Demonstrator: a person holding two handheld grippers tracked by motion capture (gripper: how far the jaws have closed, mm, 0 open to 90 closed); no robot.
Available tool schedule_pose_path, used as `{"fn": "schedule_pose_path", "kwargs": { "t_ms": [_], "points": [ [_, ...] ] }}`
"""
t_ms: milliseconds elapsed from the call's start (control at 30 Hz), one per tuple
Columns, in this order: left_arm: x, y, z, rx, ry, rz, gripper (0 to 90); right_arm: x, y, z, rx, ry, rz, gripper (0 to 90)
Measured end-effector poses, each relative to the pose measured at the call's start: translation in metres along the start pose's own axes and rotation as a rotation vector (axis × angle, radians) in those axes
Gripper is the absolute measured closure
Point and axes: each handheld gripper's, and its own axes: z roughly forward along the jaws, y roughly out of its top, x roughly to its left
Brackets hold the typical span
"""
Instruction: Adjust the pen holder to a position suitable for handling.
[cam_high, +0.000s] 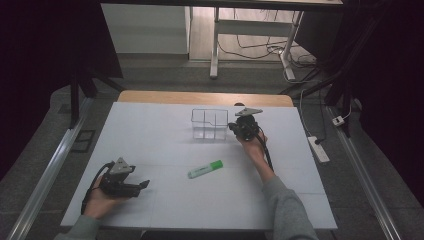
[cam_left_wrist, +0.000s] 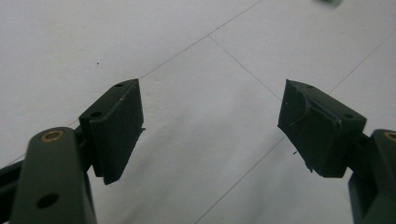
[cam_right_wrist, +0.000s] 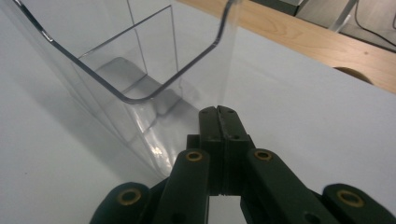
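We see the right gripper (cam_right_wrist: 219, 112) with its jaws pressed flat together, nothing between them, its tip just beside the corner wall of the clear plastic compartment box (cam_right_wrist: 140, 88) standing upright at the far middle of the white tabletop (cam_high: 150, 130); whether it touches the wall we cannot tell. The left gripper (cam_left_wrist: 210, 126) rests wide apart and empty near the front left. A green highlighter pen (cam_high: 205, 169) lies between them.
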Motion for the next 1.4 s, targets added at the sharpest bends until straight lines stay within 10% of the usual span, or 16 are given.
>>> {"fn": "schedule_pose_path", "kwargs": {
  "t_ms": [800, 1400],
  "points": [
    [0.004, 0.001, 0.004, -0.007, -0.007, 0.002, 22.6, -0.010, -0.050, -0.111, -0.032, -0.007, 0.007, 88.9],
    [0.002, 0.006, 0.003, -0.036, -0.009, 0.024, 23.2, 0.001, -0.101, -0.170, -0.084, 0.041, 0.004, 45.6]
  ]
}}
